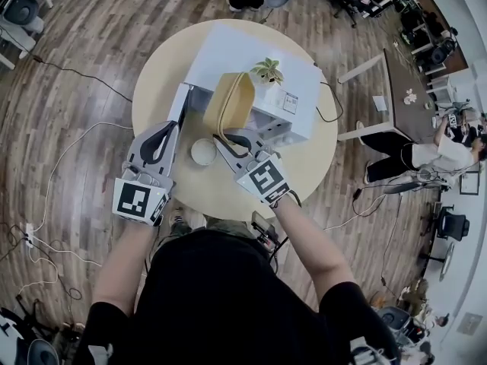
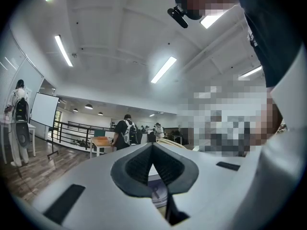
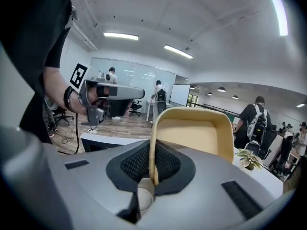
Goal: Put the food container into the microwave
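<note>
The right claw (image 3: 152,172) pinches the food container (image 3: 194,134) by its rim, probably to slide it into the microwave (image 1: 236,52); the left claw (image 2: 153,152) is pressed together, empty.

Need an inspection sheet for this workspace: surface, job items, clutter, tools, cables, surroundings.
Surface: round pale wooden table.
Job's things: white microwave, door open at its left; tan food container held on edge at the opening.
Clutter: small potted plant on the microwave's top; small round dish on the table in front.
Grippers: left tool shut, nothing in it; right tool shut on the food container's rim.
Cables: black lead at the microwave's right side; white cables on the floor at left.
Surroundings: wood floor, office chair, a person at a desk.
</note>
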The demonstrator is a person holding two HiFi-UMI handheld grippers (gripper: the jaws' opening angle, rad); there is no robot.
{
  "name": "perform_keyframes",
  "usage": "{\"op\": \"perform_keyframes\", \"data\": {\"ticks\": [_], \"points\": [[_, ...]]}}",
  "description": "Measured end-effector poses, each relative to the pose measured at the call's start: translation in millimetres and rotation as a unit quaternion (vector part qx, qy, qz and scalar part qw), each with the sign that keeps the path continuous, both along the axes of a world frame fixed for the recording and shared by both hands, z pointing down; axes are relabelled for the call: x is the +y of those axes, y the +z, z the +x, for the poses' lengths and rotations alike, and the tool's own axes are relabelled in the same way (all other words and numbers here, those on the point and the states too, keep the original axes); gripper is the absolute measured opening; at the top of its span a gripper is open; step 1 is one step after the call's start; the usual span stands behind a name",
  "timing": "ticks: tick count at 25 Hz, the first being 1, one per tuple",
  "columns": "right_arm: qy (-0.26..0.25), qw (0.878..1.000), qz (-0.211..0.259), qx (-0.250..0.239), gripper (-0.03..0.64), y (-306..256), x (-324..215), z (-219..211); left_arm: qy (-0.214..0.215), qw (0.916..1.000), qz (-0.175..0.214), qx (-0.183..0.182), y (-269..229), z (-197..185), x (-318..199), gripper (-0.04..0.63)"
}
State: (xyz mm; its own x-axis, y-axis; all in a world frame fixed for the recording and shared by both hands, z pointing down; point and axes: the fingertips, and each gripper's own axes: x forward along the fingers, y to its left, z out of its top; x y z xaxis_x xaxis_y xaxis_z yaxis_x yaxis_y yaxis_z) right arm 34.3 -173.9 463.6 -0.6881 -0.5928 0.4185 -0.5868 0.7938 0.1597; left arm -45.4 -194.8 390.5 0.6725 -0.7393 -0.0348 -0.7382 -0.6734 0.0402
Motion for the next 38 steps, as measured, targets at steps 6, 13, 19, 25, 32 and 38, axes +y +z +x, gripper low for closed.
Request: {"op": "perform_keyframes", "data": {"ticks": [6, 13, 19, 25, 32, 38], "points": [[-0.041, 0.998, -0.023, 0.048, 0.025, 31.1, 11.5, -8.8, -0.001, 1.0, -0.005, -0.002, 5.2, 0.3, 0.2, 0.018], [-0.088, 0.99, -0.049, 0.098, 0.025, 63.5, 27.7, -17.9, -0.004, 0.9999, -0.008, -0.008, 5.8, -4.6, 0.0, 0.018], [-0.113, 0.982, -0.082, 0.125, 0.026, 89.2, 37.1, -16.7, -0.007, 0.9999, -0.01, -0.01, 9.6, -5.7, 1.5, 0.018], [-0.125, 0.975, -0.113, 0.142, 0.026, 109.4, 40.1, -13.8, -0.008, 0.9998, -0.012, -0.011, 11.3, -6.3, 1.7, 0.018], [-0.13, 0.965, -0.157, 0.162, 0.026, 138.7, 42.0, -4.4, -0.013, 0.9997, -0.017, -0.014, 16.1, -8.0, 1.1, 0.018], [-0.129, 0.959, -0.18, 0.176, 0.025, 154.1, 39.2, 4.1, -0.018, 0.9995, -0.021, -0.017, 18.8, -9.6, 1.4, 0.018]]}}
